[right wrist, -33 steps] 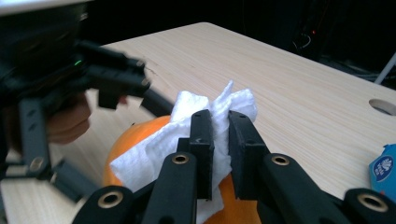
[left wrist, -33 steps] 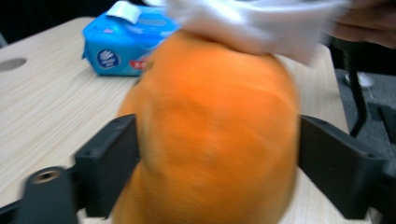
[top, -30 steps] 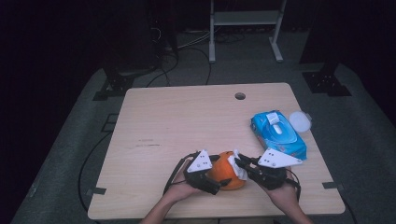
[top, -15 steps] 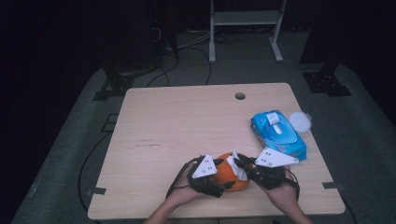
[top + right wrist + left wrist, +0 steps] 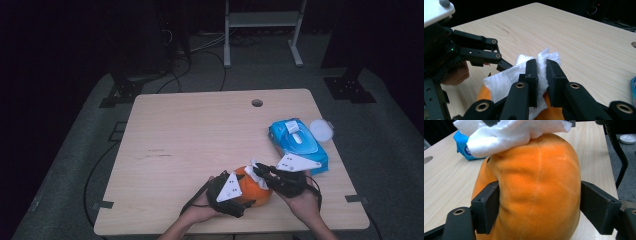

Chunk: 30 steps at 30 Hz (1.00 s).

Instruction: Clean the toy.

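An orange plush toy (image 5: 252, 189) rests near the table's front edge. My left gripper (image 5: 239, 196) is shut on it; in the left gripper view both jaws press into the sides of the orange plush toy (image 5: 534, 195). A white wipe (image 5: 506, 133) lies on the toy's top. My right gripper (image 5: 541, 65) is shut on the white wipe (image 5: 506, 75), pinching a fold of it against the toy. In the high view the right gripper (image 5: 260, 172) comes in from the right onto the white wipe (image 5: 255, 171).
A blue wipes pack (image 5: 296, 142) lies at the table's right side, with a white round lid (image 5: 321, 130) beside it at the edge. A cable hole (image 5: 257, 103) sits near the far edge. The wooden table (image 5: 190, 140) spreads to the left and back.
Both grippers and the toy have shifted only slightly; the left hand has turned a little, and the wipe stays pressed on the toy.
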Available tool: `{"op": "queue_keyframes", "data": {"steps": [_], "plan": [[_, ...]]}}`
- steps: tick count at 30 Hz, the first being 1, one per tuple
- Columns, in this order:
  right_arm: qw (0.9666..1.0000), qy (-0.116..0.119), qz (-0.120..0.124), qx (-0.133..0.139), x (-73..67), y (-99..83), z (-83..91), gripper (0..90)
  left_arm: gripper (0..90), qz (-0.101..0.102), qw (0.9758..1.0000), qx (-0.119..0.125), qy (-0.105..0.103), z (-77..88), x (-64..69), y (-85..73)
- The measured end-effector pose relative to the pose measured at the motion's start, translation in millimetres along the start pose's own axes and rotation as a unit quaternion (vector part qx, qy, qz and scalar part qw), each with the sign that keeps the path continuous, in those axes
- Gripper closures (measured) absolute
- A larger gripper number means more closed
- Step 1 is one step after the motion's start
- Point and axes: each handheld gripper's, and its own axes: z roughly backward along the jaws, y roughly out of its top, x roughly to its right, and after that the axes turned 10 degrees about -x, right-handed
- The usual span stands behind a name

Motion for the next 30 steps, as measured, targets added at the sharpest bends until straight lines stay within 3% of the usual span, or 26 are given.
{"op": "queue_keyframes", "data": {"steps": [1, 2, 6, 8, 12, 15, 17, 20, 25, 30], "plan": [[1.0, 0.0, 0.0, 0.0, 0.0, 0.0, 0.0, 79.2, 22.9, 0.0, 1.0, 0.0, 0.0, 0.0, 0.0, 0.0], [1.0, -0.003, -0.007, 0.001, 5.7, -0.5, 4.4, 79.4, 22.9, 0.016, 0.9998, 0.005, -0.007, 0.4, -3.1, -0.4], [0.9998, -0.017, -0.012, 0.003, 14.6, -2.9, 9.6, 79.8, 22.8, 0.016, 0.9998, 0.008, -0.009, 1.2, -4.4, -2.4], [0.9995, -0.014, -0.03, -0.002, 23.9, -6.5, 13.0, 79.8, 22.7, 0.013, 0.9998, 0.01, -0.011, 1.6, -3.9, -3.5], [0.9995, 0.001, -0.031, -0.006, 21.6, -7.1, 7.5, 79.9, 22.4, -0.027, 0.9996, 0.003, -0.004, -1.4, 3.9, -1.1], [0.9996, 0.013, -0.025, -0.011, 15.7, -3.2, 0.6, 79.8, 22.7, -0.07, 0.9976, -0.006, 0.002, -3.0, 11.1, 0.6], [0.9996, 0.014, -0.017, -0.017, 12.5, -1.9, -3.7, 79.8, 23.1, -0.074, 0.9972, -0.009, 0.004, -3.3, 12.1, 1.1], [0.9997, 0.003, 0.005, -0.026, 8.3, -0.2, -5.2, 79.9, 23.6, -0.046, 0.9989, -0.007, 0.003, -2.2, 8.0, 1.0], [0.9998, -0.002, -0.009, -0.02, 20.4, -5.0, 6.1, 80.0, 23.9, 0.003, 0.9999, 0.009, -0.005, 0.0, -1.4, -2.7], [0.9998, -0.007, -0.018, -0.005, 23.7, -4.9, 16.8, 80.4, 23.9, 0.073, 0.9969, 0.026, -0.014, 1.5, -14.1, -6.4]]}}
